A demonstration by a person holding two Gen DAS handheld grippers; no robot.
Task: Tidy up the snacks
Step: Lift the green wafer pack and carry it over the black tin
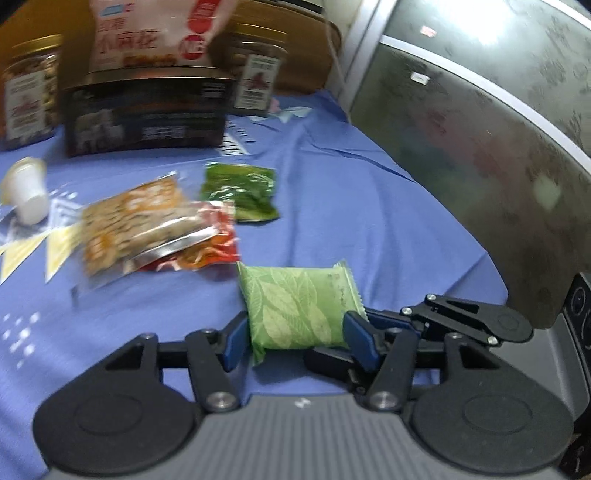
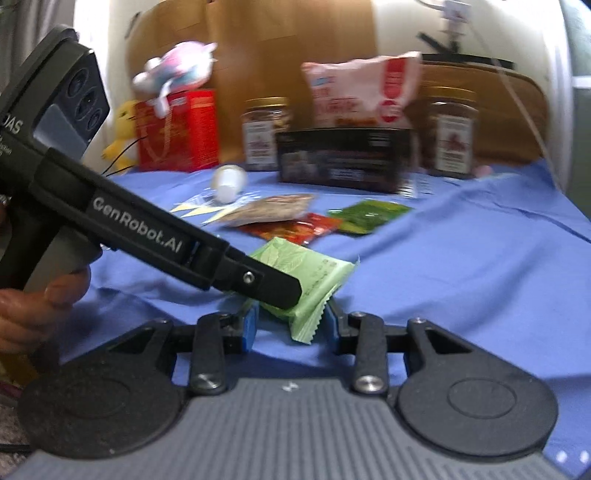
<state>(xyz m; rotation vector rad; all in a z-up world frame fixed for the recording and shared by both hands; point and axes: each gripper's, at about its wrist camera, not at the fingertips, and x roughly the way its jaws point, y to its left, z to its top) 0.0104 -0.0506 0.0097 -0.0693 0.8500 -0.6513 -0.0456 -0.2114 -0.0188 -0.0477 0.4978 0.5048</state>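
A light green leaf-print snack packet (image 1: pixel 299 306) is held above the blue cloth. My left gripper (image 1: pixel 295 338) is shut on it, blue pads at both sides. In the right wrist view the same packet (image 2: pixel 310 280) hangs between the blue pads of my right gripper (image 2: pixel 291 325), whose jaws stand open around its crimped end; the left gripper's black finger (image 2: pixel 266 288) clamps it from the left. On the cloth behind lie an orange nut packet (image 1: pixel 140 225), a red packet (image 1: pixel 210 243) and a dark green packet (image 1: pixel 240 195).
A black box (image 1: pixel 147 110) holding a pink-white snack bag (image 1: pixel 155 33) stands at the back between two jars (image 1: pixel 29 96) (image 1: pixel 255 74). A small white cup (image 1: pixel 27 192) lies left. A red box (image 2: pixel 177 129) and plush toys (image 2: pixel 173 70) stand far left. A grey panel (image 1: pixel 480 147) borders the right.
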